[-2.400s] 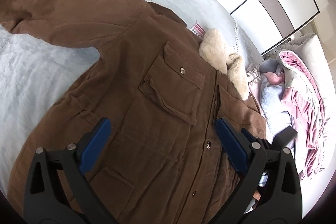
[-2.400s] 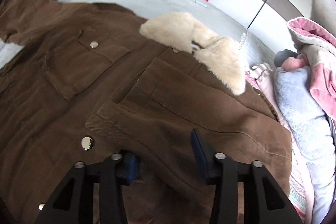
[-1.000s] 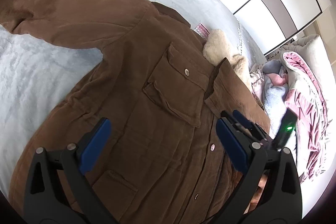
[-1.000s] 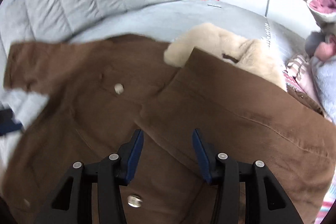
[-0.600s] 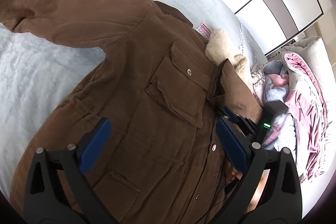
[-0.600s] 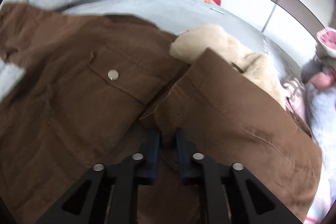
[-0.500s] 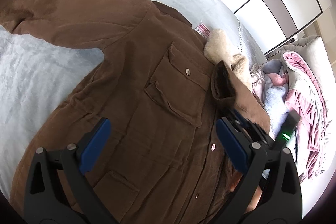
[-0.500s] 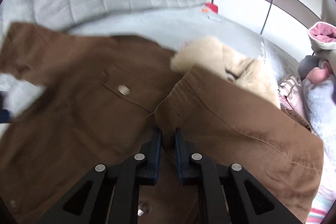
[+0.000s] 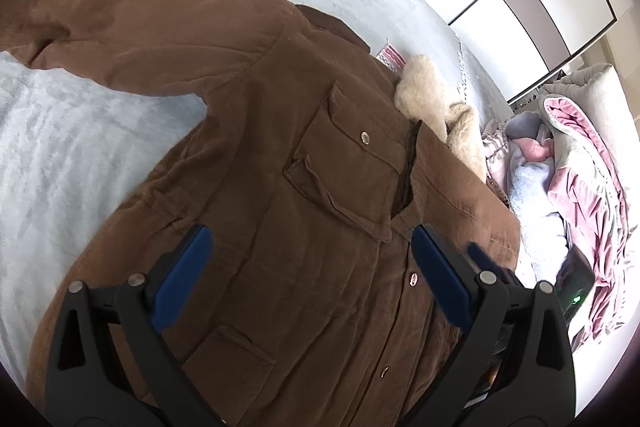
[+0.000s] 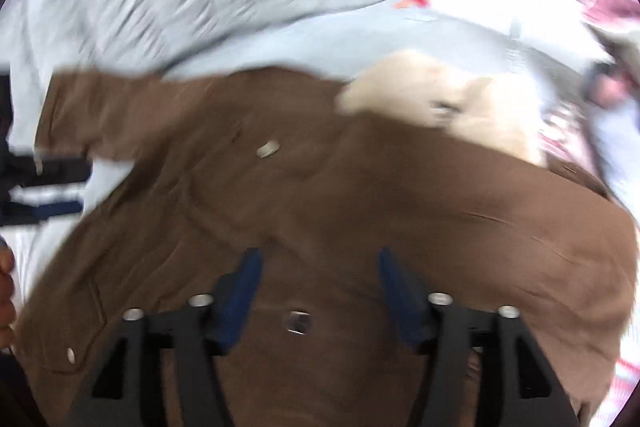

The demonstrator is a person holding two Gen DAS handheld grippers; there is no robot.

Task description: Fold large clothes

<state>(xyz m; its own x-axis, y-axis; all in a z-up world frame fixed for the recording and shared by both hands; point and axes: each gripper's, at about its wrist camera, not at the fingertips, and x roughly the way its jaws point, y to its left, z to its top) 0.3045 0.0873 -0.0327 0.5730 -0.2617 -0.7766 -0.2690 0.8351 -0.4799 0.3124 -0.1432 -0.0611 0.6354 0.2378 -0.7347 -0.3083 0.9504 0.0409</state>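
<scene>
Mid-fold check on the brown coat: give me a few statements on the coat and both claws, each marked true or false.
1. The brown coat lies on the grey bed. True.
2. The right claw grips the cuff. False: its jaws have just opened and hold nothing.
3. The left claw is open above the coat. True.
4. The coat's collar is red. False: it is cream fleece.
5. The coat's left-hand sleeve is folded in. False: it lies spread out.

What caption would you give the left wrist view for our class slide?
Open left gripper hovers over a brown jacket with a cream fleece collar, spread on a grey bed.
</scene>
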